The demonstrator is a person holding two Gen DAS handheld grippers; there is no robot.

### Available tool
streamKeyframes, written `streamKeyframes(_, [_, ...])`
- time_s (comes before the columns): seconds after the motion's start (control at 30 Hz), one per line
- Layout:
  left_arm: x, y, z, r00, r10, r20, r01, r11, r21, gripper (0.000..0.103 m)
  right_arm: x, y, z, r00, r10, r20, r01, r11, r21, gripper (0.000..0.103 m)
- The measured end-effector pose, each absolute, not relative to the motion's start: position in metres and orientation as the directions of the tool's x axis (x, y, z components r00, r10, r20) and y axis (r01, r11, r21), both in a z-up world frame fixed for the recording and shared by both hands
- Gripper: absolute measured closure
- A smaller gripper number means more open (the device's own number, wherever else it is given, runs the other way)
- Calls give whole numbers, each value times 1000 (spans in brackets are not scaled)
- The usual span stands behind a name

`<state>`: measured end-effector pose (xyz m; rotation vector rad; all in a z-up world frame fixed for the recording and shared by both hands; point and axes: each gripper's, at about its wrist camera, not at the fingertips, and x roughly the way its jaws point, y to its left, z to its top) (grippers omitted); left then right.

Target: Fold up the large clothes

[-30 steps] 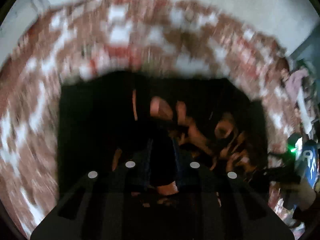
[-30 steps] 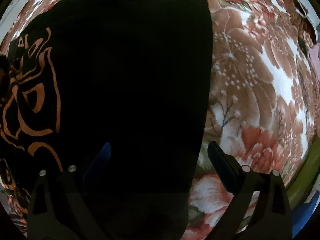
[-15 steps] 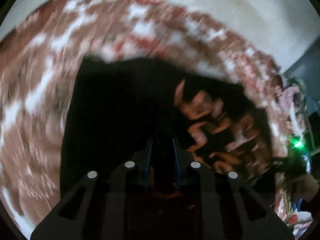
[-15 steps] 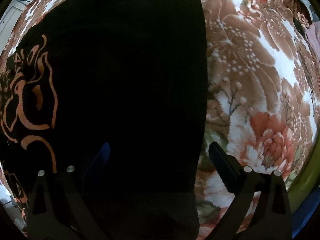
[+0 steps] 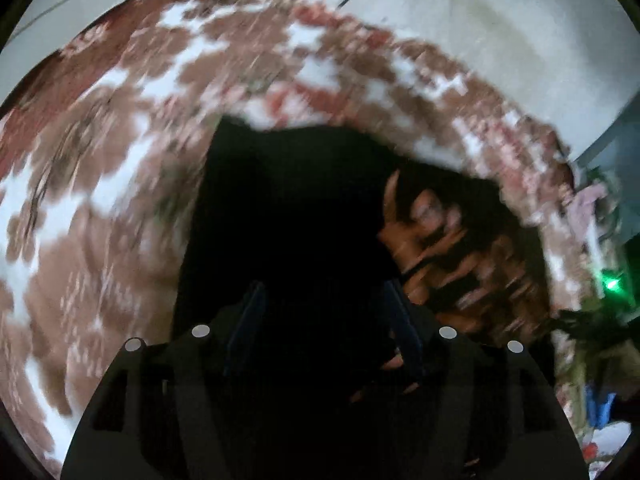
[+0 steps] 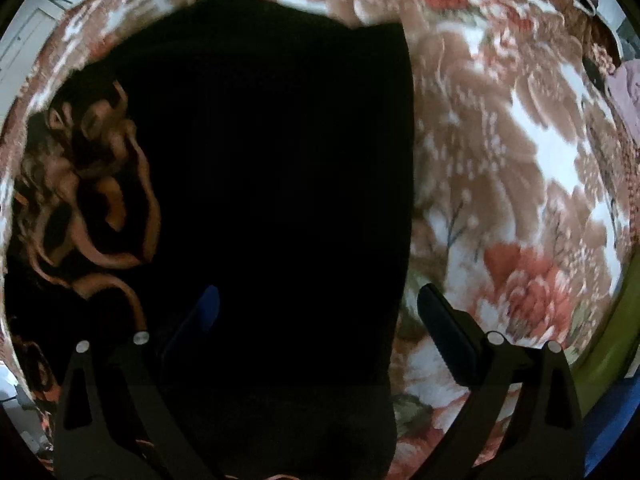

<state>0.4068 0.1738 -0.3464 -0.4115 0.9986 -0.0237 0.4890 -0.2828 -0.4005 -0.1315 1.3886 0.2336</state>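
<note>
We see the black knit garment with the orange swirl print [image 6: 256, 200] lying flat on the brown-and-white floral blanket [image 6: 520, 184], straight side edge well in from the blanket's right edge. Our left gripper [image 5: 324, 320] is opening over it, dark cloth under the jaws (too dark to tell whether any is still pinched). Right gripper [image 6: 316, 320] is wide open, holding nothing, straddling that side edge. The garment's long axis runs away from both grippers, so the right one is nearer the edge for the next fold, we'd guess.
</note>
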Motion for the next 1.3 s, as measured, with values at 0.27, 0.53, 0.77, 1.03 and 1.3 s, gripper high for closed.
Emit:
streamKeyframes(0.27, [478,147,-392,357,-287,-889,-119,930,-348,40,528,-276,-389,233,45,-971,-197,980,-2,5])
streamKeyframes(0.53, [478,137,-395,350,-288,-891,-86,938,-337,82,558,-280,-429,213,-40,-976,-142,987,-72,5])
streamKeyframes(0.77, [474,149,-334,493,-220,-842,-39,961,-274,82,567,-298,-428,245,-65,-967,-32,997,-75,5])
streamKeyframes(1.03, [469,159,-422,353,-207,-912,-128,955,-266,75,573,-303,-449,207,-15,-978,-37,999,-23,5])
streamKeyframes(1.3, [448,166,-398,430,-177,-885,-161,950,-268,38,554,-302,-431,280,-8,-960,-102,994,-38,5])
